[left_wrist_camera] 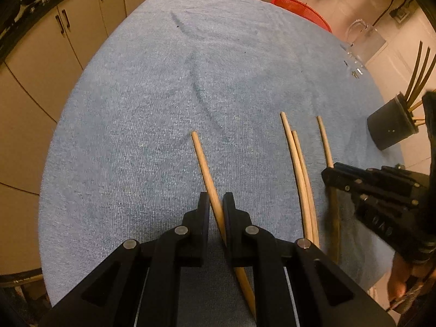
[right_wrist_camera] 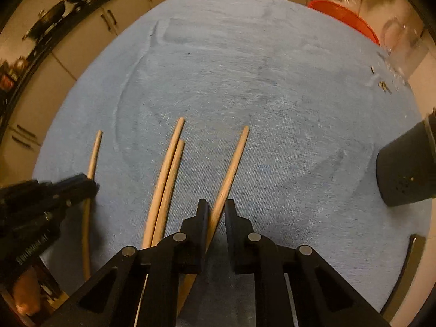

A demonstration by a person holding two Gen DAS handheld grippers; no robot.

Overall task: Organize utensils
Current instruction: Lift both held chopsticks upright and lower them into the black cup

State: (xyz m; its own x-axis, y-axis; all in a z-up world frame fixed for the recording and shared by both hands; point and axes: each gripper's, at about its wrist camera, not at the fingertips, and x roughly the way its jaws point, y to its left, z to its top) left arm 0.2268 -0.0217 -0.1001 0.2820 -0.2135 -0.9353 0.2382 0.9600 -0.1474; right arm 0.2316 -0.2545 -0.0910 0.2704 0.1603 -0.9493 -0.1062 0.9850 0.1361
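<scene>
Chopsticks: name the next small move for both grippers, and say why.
Probably lift both. The left gripper brackets the leftmost chopstick, the right gripper the rightmost chopstick; both sticks still lie on the blue cloth, and the black holder stands to the right.

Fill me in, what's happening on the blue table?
A person is working two handheld grippers over wooden chopsticks on the blue cloth. The left gripper has its jaws closed around the leftmost chopstick; the right gripper likewise straddles the rightmost chopstick, though contact there is less clear. Two more chopsticks lie side by side between them, untouched. A black holder at the right edge already has several sticks in it.
</scene>
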